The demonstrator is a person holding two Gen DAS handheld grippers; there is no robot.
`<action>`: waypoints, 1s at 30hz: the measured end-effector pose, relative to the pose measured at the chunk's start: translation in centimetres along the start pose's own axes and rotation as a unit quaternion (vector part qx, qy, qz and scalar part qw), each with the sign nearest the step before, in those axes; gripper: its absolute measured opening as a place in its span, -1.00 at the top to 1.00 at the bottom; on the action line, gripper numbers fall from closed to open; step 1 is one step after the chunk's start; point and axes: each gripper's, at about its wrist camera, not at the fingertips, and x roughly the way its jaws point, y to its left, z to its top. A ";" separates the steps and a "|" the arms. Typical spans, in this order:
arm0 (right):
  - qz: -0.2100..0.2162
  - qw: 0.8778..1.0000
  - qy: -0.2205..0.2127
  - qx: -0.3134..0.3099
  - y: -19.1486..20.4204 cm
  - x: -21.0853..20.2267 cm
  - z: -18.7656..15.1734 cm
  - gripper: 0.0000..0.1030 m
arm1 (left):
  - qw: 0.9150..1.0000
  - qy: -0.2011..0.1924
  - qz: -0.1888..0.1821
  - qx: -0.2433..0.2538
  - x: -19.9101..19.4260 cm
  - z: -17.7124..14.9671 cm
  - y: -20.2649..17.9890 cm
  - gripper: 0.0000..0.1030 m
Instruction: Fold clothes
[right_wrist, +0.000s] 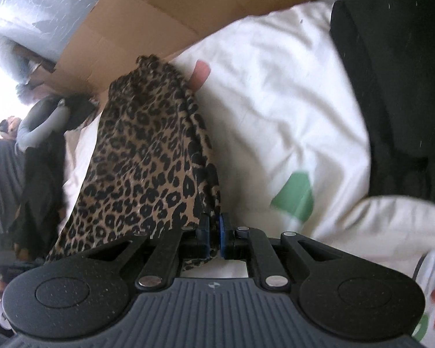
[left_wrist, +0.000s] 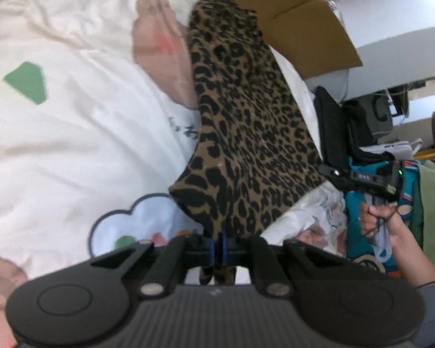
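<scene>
A leopard-print garment [left_wrist: 243, 133] hangs stretched above a white bedcover [left_wrist: 58, 133], held at two corners. My left gripper [left_wrist: 219, 245] is shut on its near edge, the cloth pinched between the blue pads. In the left wrist view the right gripper [left_wrist: 327, 171] grips the cloth's far right corner, with a hand [left_wrist: 377, 220] on its handle. In the right wrist view my right gripper [right_wrist: 214, 232] is shut on the leopard-print garment [right_wrist: 142, 156], which drapes away to the left. Its far end bunches near the cardboard.
The white bedcover [right_wrist: 275, 101] carries green, pink and cloud prints. A flattened cardboard box [left_wrist: 290, 14] lies beyond the garment. Dark clothing [right_wrist: 397, 87] is piled at the right of the right wrist view. A person's grey sleeve [right_wrist: 40, 127] and black cloth [right_wrist: 40, 185] show at its left.
</scene>
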 end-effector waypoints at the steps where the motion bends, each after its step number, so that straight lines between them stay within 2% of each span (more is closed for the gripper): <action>1: 0.005 1.000 0.003 0.006 -0.1 0.1 -0.3 0.92 | 1.000 0.000 0.001 0.000 0.0 -0.1 0.2 0.90; 10: -0.010 1.000 0.010 0.006 -1.6 2.7 -1.2 0.91 | 0.999 0.025 0.032 -0.003 4.3 -0.2 1.3 0.90; 13: -0.012 1.000 0.017 0.000 -2.3 3.3 -1.3 0.85 | 0.999 0.030 0.040 -0.008 5.2 -0.4 1.7 0.87; 17: -0.010 0.999 0.023 -0.025 -2.1 3.9 -0.7 0.75 | 0.999 0.023 0.027 -0.026 5.6 -0.4 2.3 0.70; 18: -0.009 0.999 0.026 -0.031 -2.0 4.1 -0.5 0.56 | 0.999 0.020 0.024 -0.029 5.7 -0.4 2.4 0.69; 20: -0.006 0.999 0.032 -0.041 -1.9 4.6 -0.2 0.50 | 0.999 0.020 0.023 -0.024 5.8 -0.4 2.3 0.63; 22: 0.000 0.998 0.039 -0.045 -1.8 5.1 0.2 0.46 | 0.999 0.015 0.018 -0.022 5.8 -0.5 2.4 0.46; 24: 0.011 0.997 0.050 -0.050 -1.7 5.5 0.5 0.34 | 1.000 0.008 0.011 -0.025 5.7 -0.8 2.5 0.39; 30: 0.026 0.994 0.076 -0.067 -1.7 5.7 0.6 0.32 | 0.998 -0.002 -0.022 -0.055 6.2 -1.4 3.8 0.36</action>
